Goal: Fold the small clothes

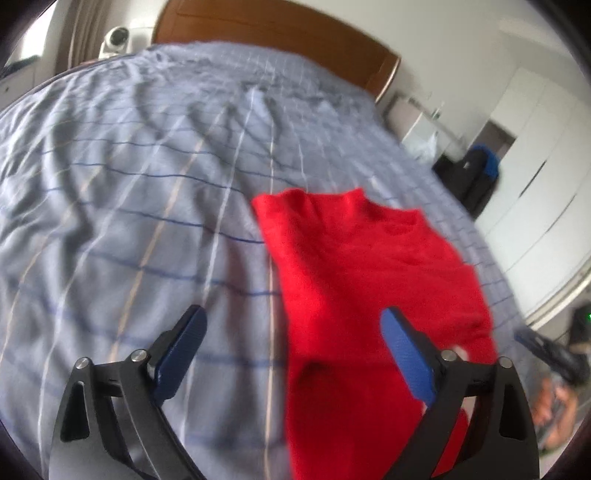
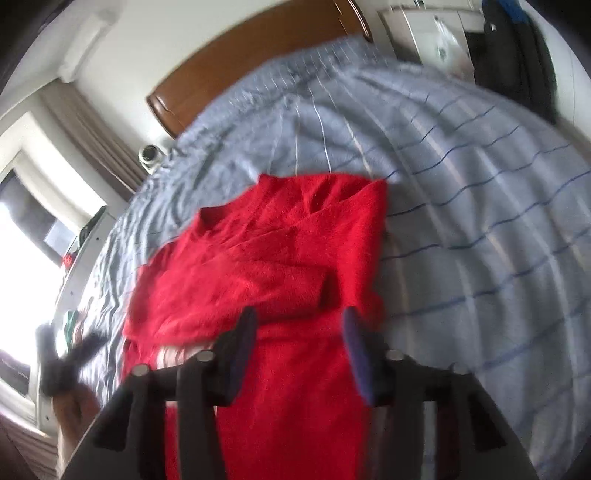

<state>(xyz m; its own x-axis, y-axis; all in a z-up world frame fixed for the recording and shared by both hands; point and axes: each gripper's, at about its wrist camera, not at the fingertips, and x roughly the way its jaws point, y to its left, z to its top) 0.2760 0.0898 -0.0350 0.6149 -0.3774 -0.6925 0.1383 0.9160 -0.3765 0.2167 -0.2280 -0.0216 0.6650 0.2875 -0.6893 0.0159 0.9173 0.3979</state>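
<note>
A small red garment [image 1: 362, 295] lies on the blue-grey checked bedcover [image 1: 147, 184], its sides folded in over its middle. In the right wrist view the red garment [image 2: 266, 266] fills the centre, with a folded flap across it. My left gripper [image 1: 291, 325] is open and empty above the garment's left edge. Its right finger is over the red cloth and its left finger over the bedcover. My right gripper [image 2: 299, 328] is open and empty, hovering over the near part of the garment. Both views are blurred.
A wooden headboard [image 1: 280, 33] stands at the far end of the bed. A white camera [image 1: 116, 38] sits by the far left corner. White wardrobes [image 1: 535, 184] and a dark bag [image 1: 476, 173] are to the right. A window [image 2: 29, 229] is on the left.
</note>
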